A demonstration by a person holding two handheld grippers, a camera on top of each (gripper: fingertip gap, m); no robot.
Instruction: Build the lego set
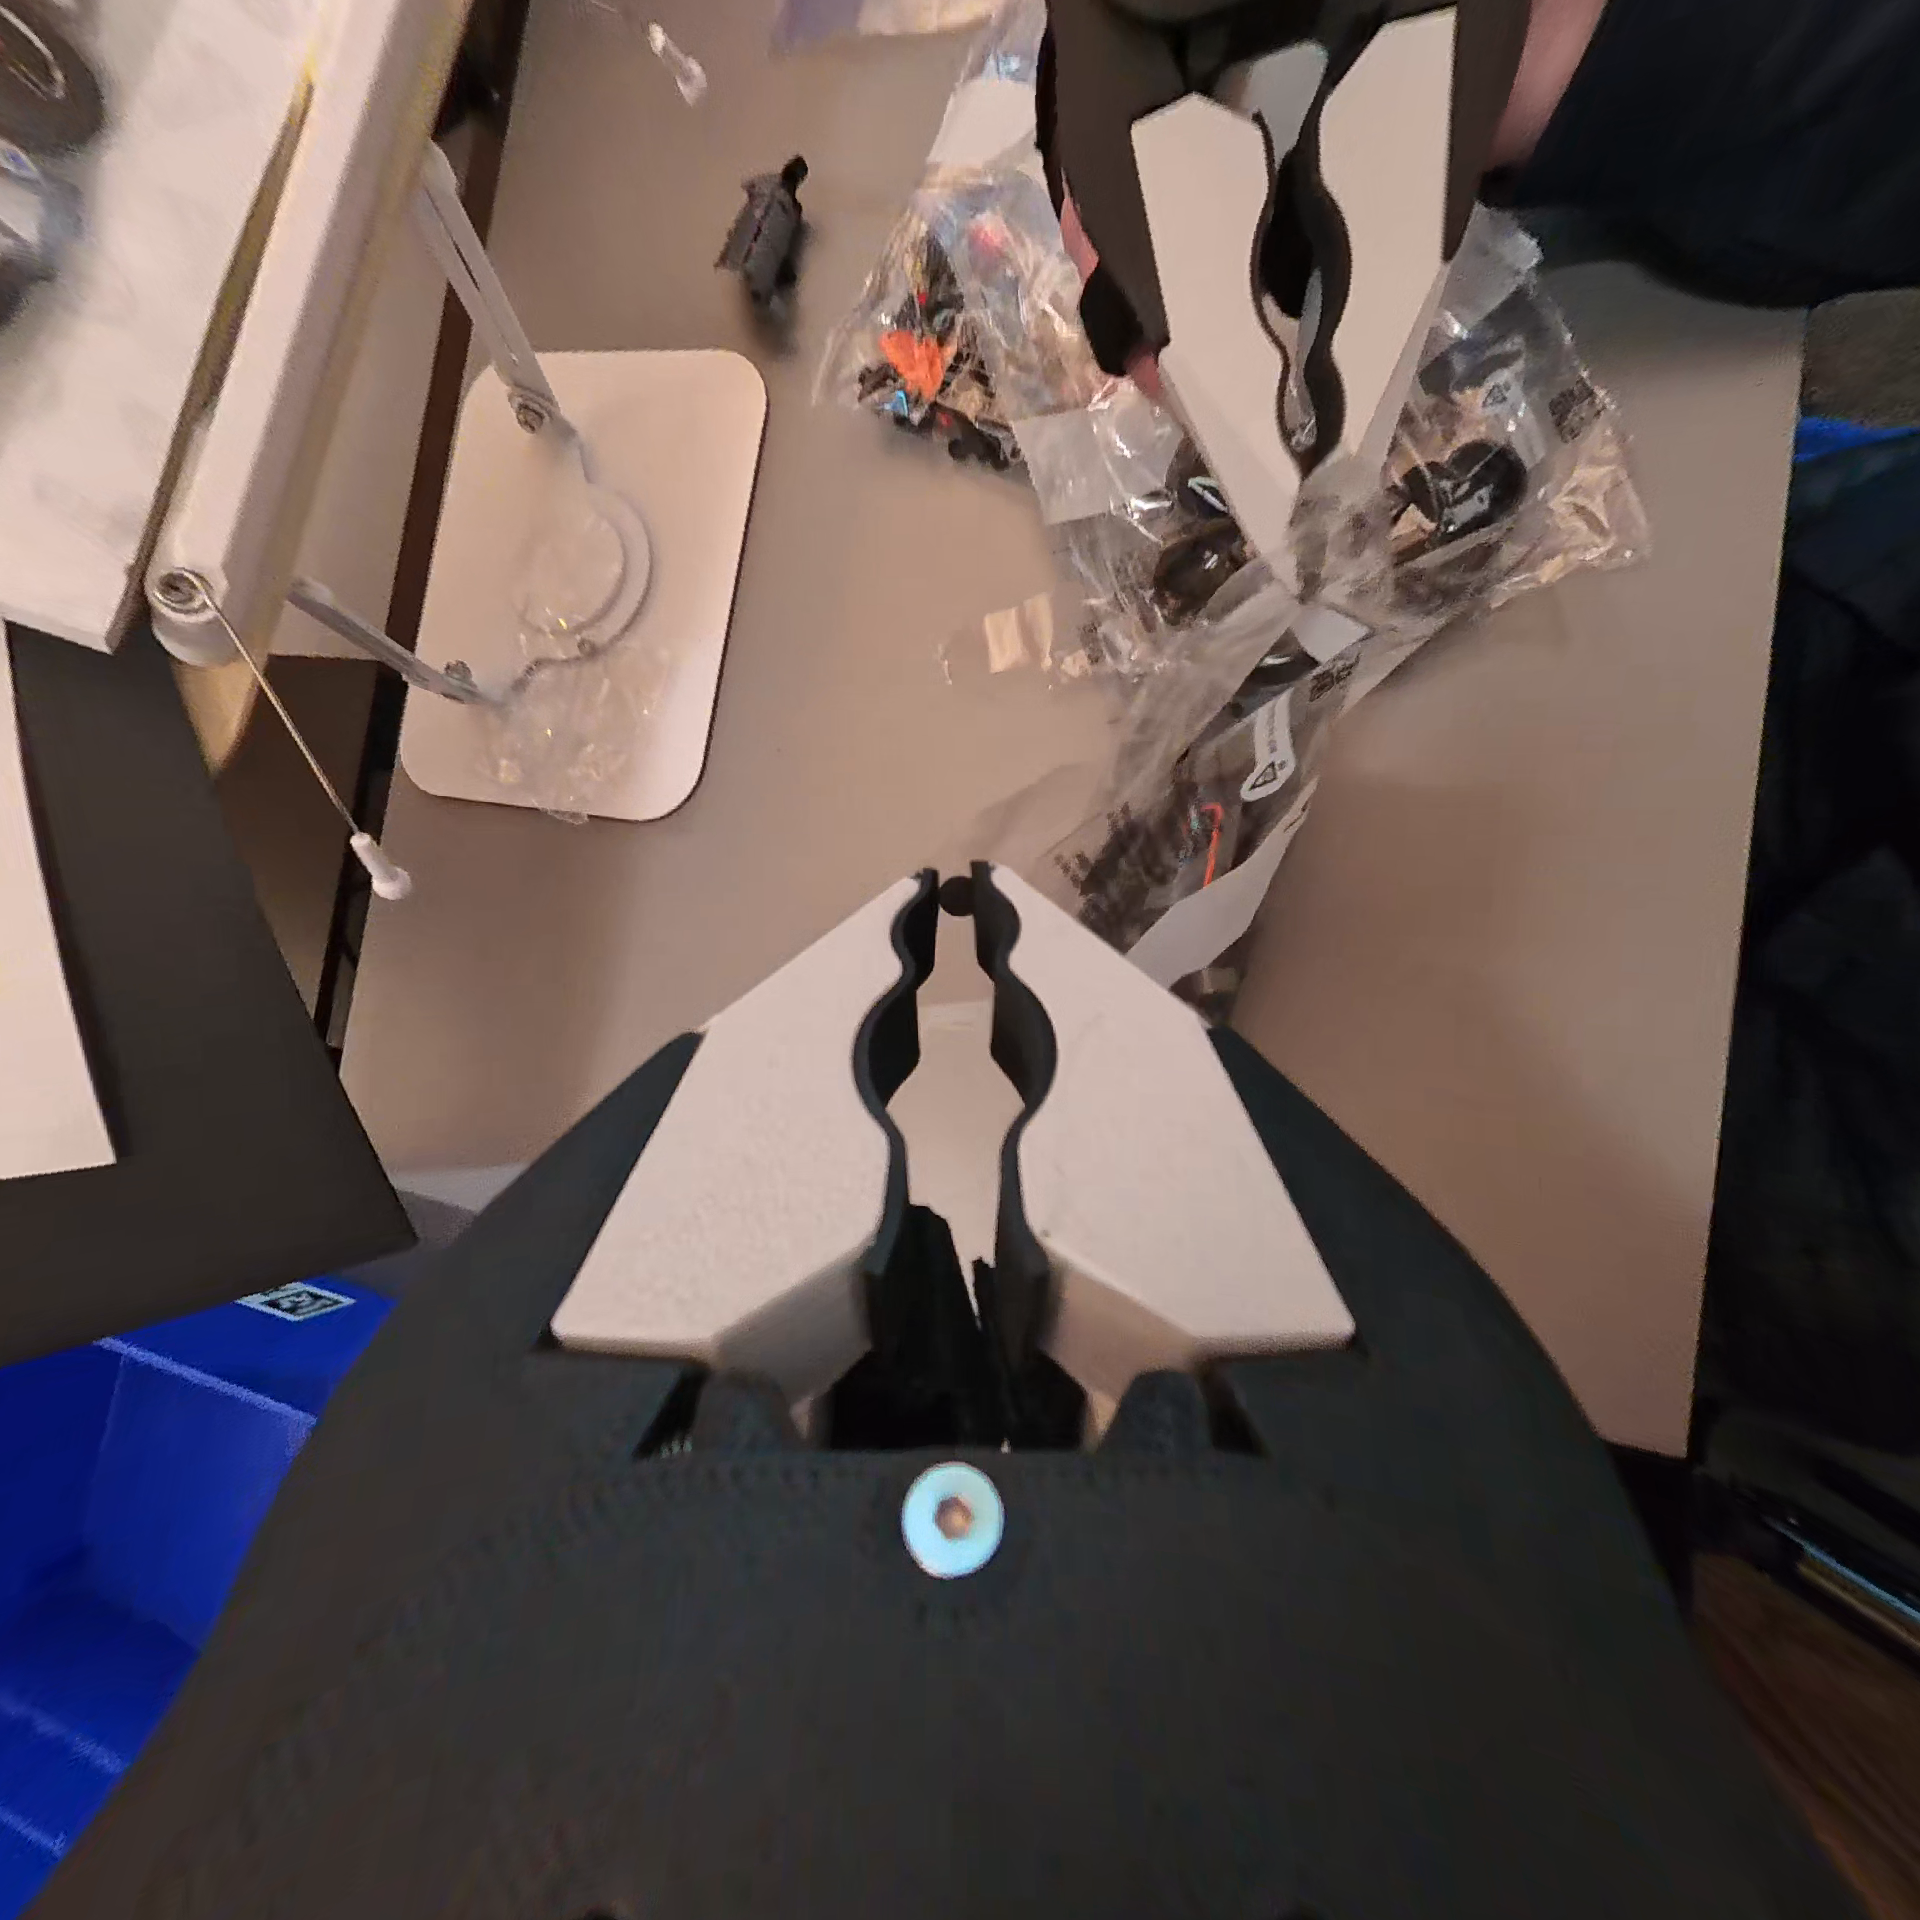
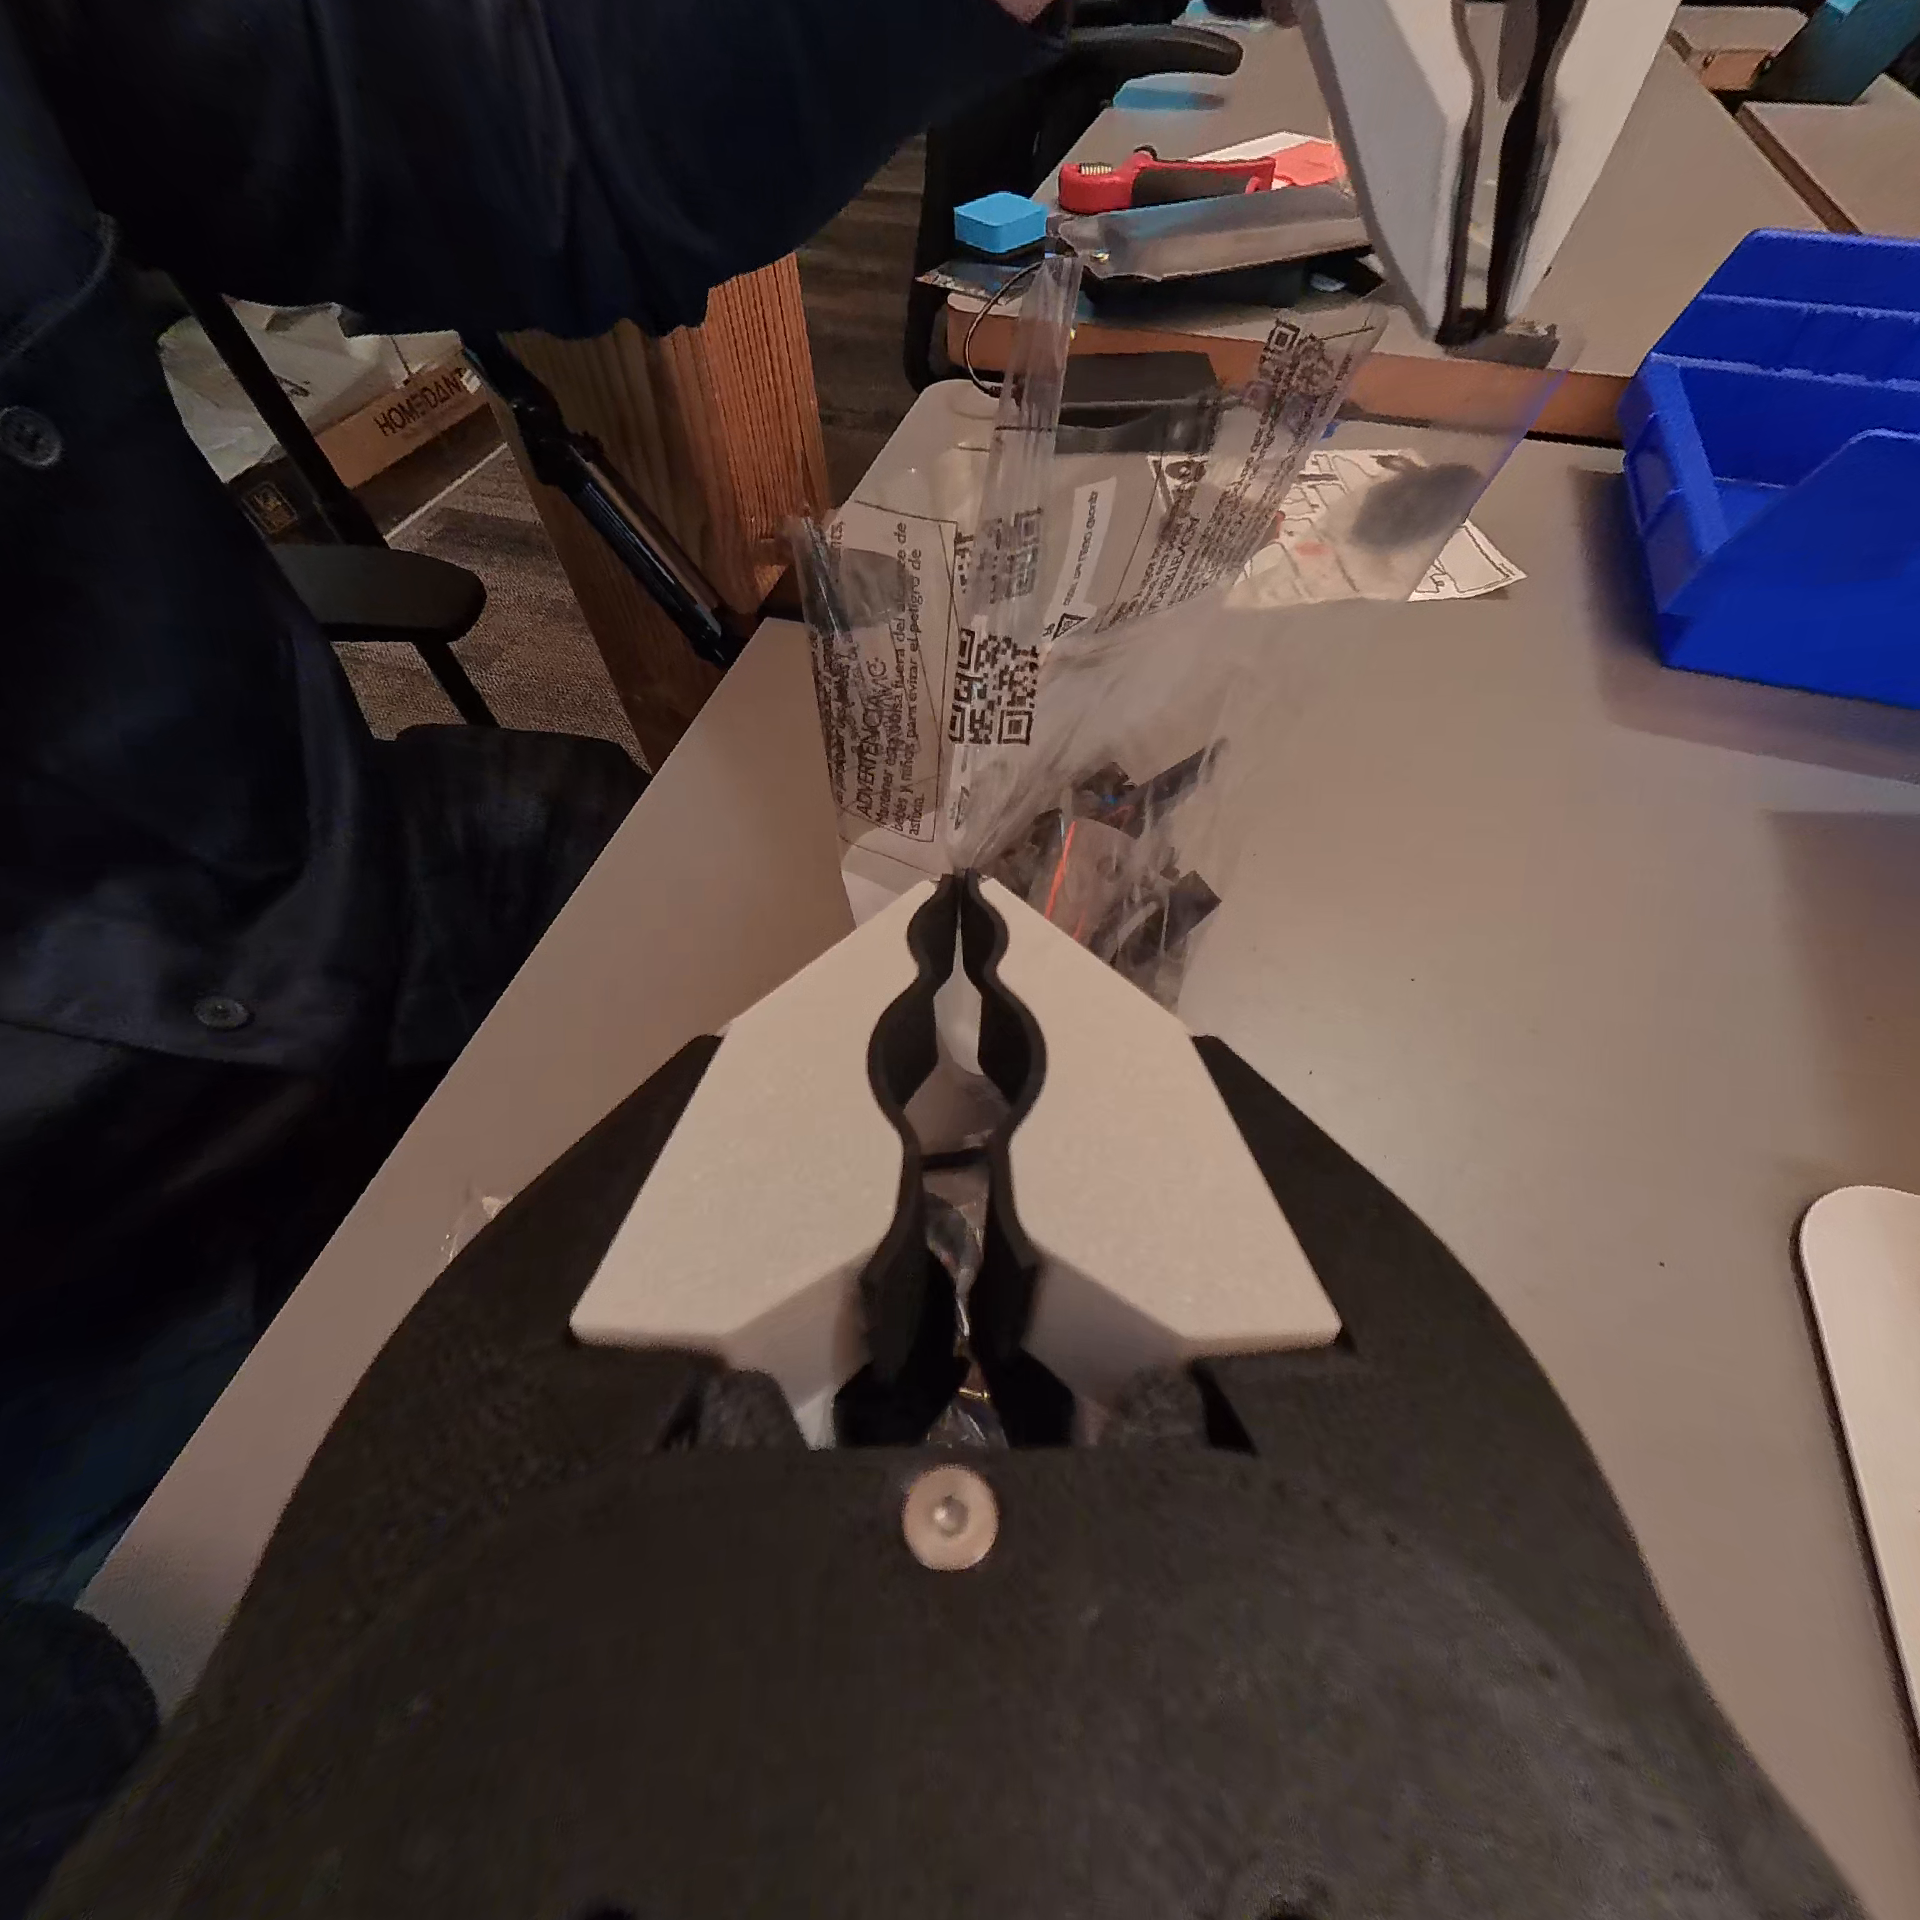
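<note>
A clear plastic bag [image 2: 1049,727] printed with black text and codes is pinched at its gathered neck by the right gripper [image 2: 961,883], whose fingers are closed on the film. Small dark lego pieces [image 2: 1122,883] with an orange one among them are held in the bag's lower part, just above the grey table [image 2: 1455,987]. The bag's far upper corner is met by the left gripper [image 2: 1481,322] in the right wrist view; whether film is actually clamped there cannot be told.

In the left wrist view, the left gripper's fingers are seen nearly closed, with a small dark round thing [image 1: 954,896] between the tips; what it is cannot be made out. Further bags of pieces [image 1: 935,343] lie on the table near the right gripper [image 1: 1304,447], their contents blurred. A small dark assembly [image 1: 767,234] sits apart. A blue bin [image 2: 1787,457] is cut off at the right edge, and its inside is hidden. A white stand base [image 1: 623,582] is seen to the left.
</note>
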